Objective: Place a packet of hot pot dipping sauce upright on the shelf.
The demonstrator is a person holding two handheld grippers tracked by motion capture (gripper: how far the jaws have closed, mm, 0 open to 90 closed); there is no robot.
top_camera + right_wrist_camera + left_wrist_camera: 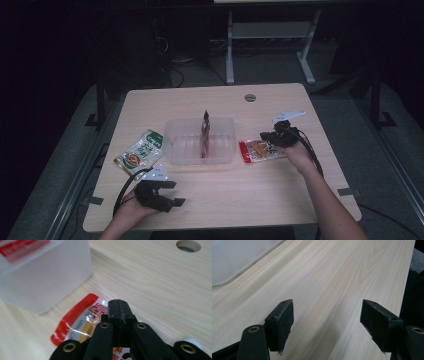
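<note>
My right hand-held gripper (119, 311) sits closed over the red snack packet (259, 150), which looks light, thin and slippery, so I judge its sealed edge the best hold, while my left hand-held gripper (327, 322) is wide apart above the desk (332, 272).

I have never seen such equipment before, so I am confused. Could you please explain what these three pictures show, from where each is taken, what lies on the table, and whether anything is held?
There is no robot. A person holds one hand-held gripper in each hand. The high view looks down from above on a wooden table. The other two pictures come from small cameras riding on each tool, looking along its black jaws.

On the table stands a clear plastic box with a red packet upright inside. A green snack bag lies to its left, and a red and white packet to its right.

The left hand-held gripper is open over bare wood and holds nothing. The right hand-held gripper has its jaws pressed together, just above the red and white packet; whether it pinches that packet cannot be told.
</note>
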